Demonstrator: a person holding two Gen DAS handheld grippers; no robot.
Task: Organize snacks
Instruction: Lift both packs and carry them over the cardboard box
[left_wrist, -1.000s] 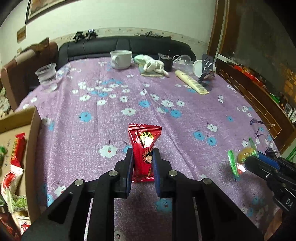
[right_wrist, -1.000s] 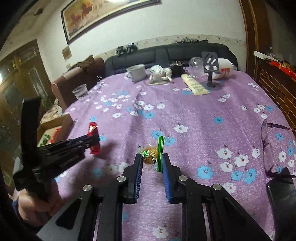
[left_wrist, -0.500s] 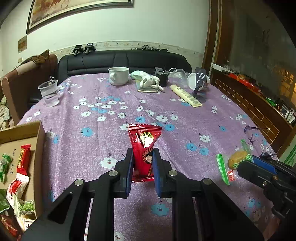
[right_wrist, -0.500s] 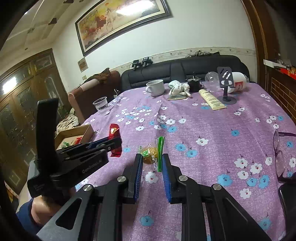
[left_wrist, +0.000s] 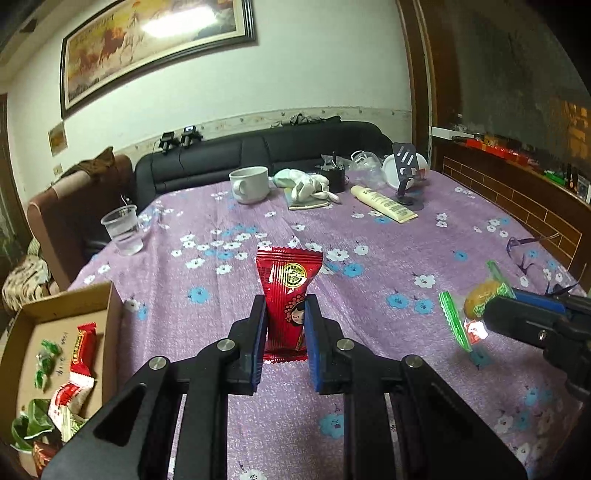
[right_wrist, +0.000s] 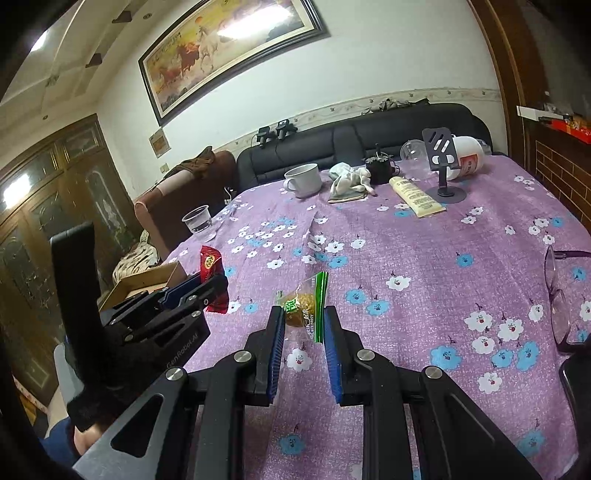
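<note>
My left gripper is shut on a red snack packet and holds it upright above the purple flowered tablecloth. My right gripper is shut on a clear packet with a green edge and a yellow-brown snack, also held above the cloth. That packet shows at the right of the left wrist view. The red packet shows in the right wrist view. A cardboard box holding several wrapped snacks lies at the lower left, beside the left gripper.
At the far end stand a white mug, a plastic cup, a crumpled cloth, a cream tube and a phone stand. Glasses lie at the right edge. A black sofa stands behind.
Both grippers have risen from the tablecloth with their packets and tilted up, so more of the room shows. The box now lies lower at the left.
</note>
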